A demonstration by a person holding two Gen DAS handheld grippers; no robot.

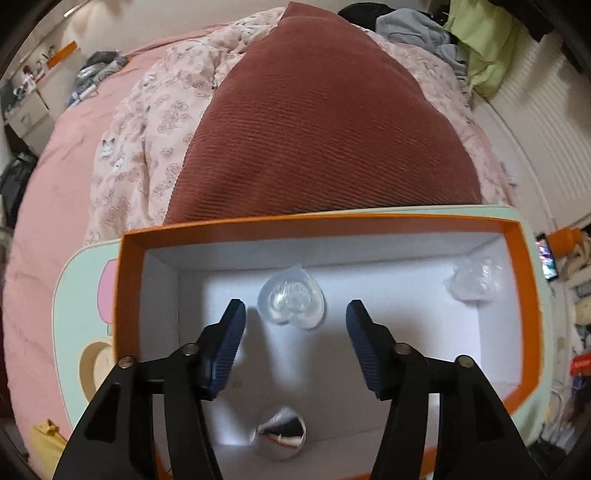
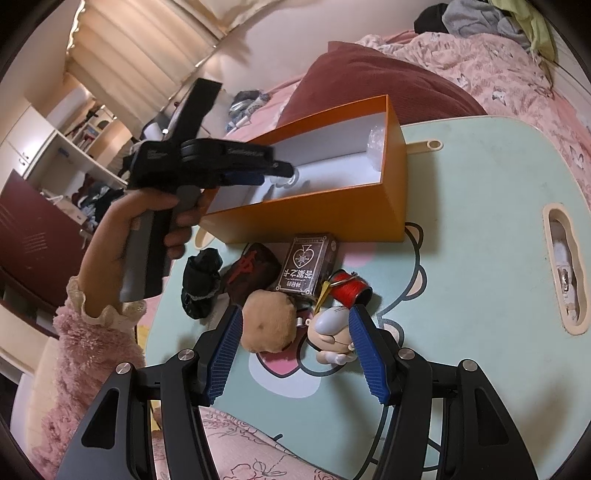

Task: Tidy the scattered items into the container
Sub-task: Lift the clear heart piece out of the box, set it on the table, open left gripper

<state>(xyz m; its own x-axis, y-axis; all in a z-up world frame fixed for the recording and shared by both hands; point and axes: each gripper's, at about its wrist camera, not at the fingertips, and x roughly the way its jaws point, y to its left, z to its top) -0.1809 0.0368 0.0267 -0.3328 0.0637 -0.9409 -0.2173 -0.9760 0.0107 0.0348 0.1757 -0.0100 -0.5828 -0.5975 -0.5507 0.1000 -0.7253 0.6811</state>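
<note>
An orange box (image 1: 317, 225) with a white inside stands on a mint lap table (image 2: 480, 206). Inside it lie a clear heart-shaped piece (image 1: 291, 301), a crumpled clear wrapper (image 1: 474, 282) in the far right corner and a small dark item (image 1: 282, 432) near the front. My left gripper (image 1: 295, 343) is open over the box, just short of the heart; it also shows in the right wrist view (image 2: 284, 175). My right gripper (image 2: 295, 350) is open above a brown plush (image 2: 269, 325) and a small figurine (image 2: 332, 332). A card box (image 2: 308, 266), a red thread spool (image 2: 349, 288), a dark pouch (image 2: 255, 269) and black cloth (image 2: 201, 282) lie beside them.
The lap table sits on a bed with a pink floral quilt (image 1: 155, 140) and a maroon cushion (image 1: 325, 125). The table has a slot handle (image 2: 565, 269) at its right. Clothes (image 1: 417, 26) are piled at the bed's far end. Shelves (image 2: 74, 140) stand at left.
</note>
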